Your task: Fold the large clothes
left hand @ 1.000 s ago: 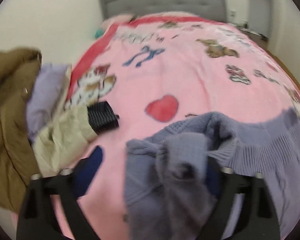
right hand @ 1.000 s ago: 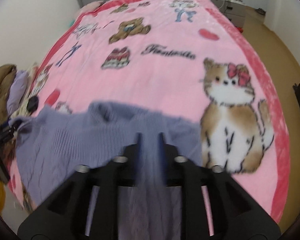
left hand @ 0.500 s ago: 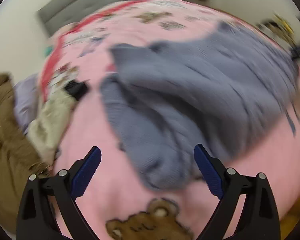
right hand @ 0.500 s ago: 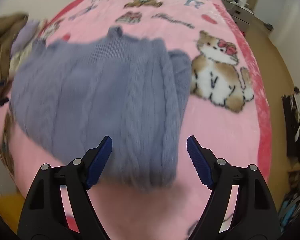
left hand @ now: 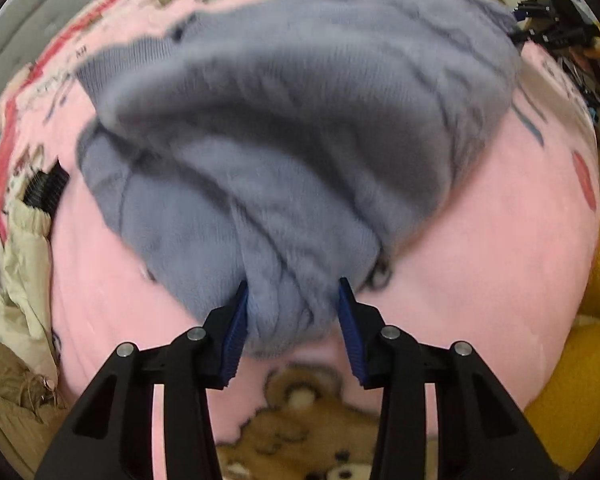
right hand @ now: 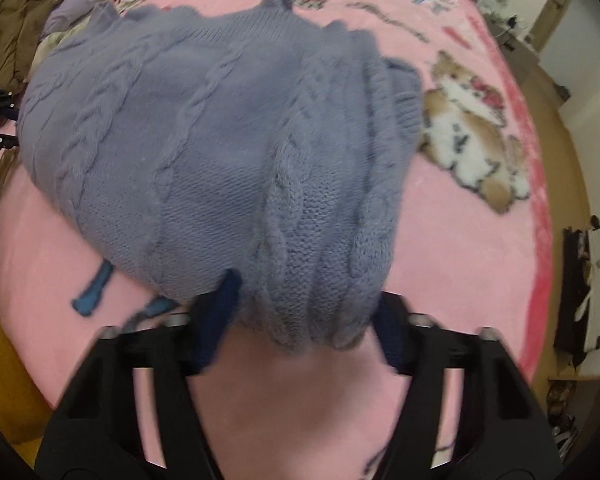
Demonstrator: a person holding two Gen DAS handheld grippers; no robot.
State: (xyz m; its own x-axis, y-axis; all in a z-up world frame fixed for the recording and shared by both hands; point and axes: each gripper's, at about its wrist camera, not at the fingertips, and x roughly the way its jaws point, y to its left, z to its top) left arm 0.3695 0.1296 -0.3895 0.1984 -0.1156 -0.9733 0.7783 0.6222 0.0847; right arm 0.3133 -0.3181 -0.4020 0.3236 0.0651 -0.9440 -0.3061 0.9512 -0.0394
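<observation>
A grey-blue cable-knit sweater [left hand: 284, 132] lies folded over itself on the pink cartoon blanket [left hand: 500, 240]; it fills the middle of the right wrist view [right hand: 220, 152] too. My left gripper [left hand: 292, 312] has its blue pads [left hand: 236, 320] part-way closed around the sweater's near edge, with knit bulging between them. My right gripper [right hand: 304, 312] straddles the near hem at the other side, its pads [right hand: 220, 312] partly hidden under the knit and still apart.
A pile of clothes lies at the left of the bed: a cream jacket [left hand: 24, 248], a brown coat [left hand: 8, 380] and a black ribbed piece [left hand: 46, 188]. Wooden floor [right hand: 580, 184] and clutter are to the right. Yellow fabric [left hand: 580, 360] is by the bed's edge.
Both grippers let go of the sweater as it dropped onto the bed, then came down to its near edge. Their jaws have narrowed around the knit.
</observation>
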